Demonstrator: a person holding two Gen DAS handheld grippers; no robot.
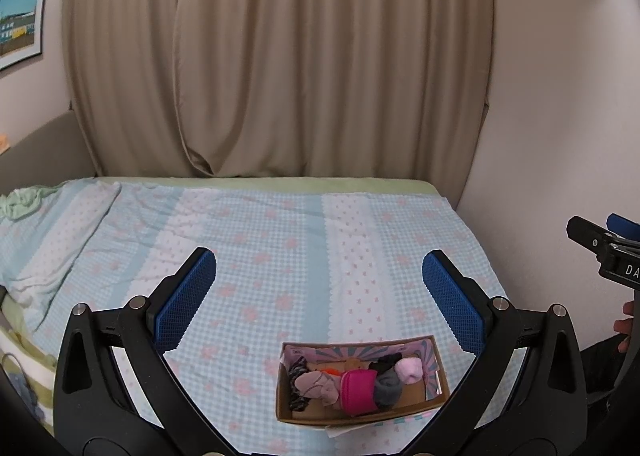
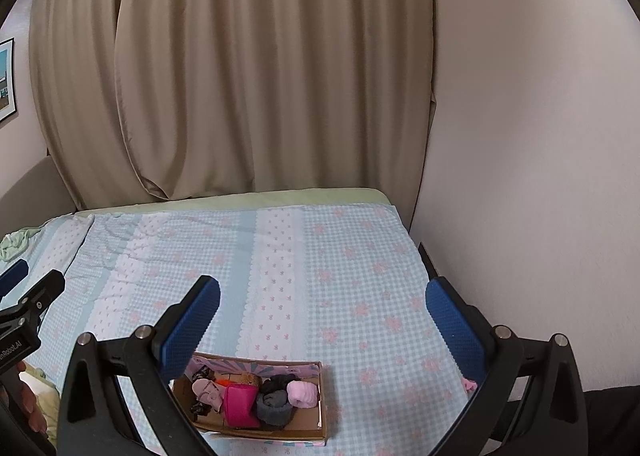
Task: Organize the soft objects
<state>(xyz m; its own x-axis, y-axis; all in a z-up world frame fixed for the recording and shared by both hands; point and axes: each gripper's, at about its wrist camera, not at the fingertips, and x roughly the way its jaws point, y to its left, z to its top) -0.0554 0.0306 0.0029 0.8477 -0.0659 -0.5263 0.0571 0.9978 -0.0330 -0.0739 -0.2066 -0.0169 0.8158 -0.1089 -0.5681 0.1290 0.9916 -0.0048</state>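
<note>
Rolled knit socks (image 1: 360, 386) fill a rectangular cardboard box (image 1: 438, 366); both grippers (image 1: 320, 296) (image 2: 322, 320) gape wide, empty.

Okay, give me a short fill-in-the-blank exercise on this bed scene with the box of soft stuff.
1. The rolled soft items sit inside a shallow brown cardboard ____ on the checked bedspread.
2. The bright magenta pouch lies between the beige roll and the dark ____ roll.
3. The left gripper and right gripper are both ____, holding nothing.

Missing words: box; grey; open
</note>
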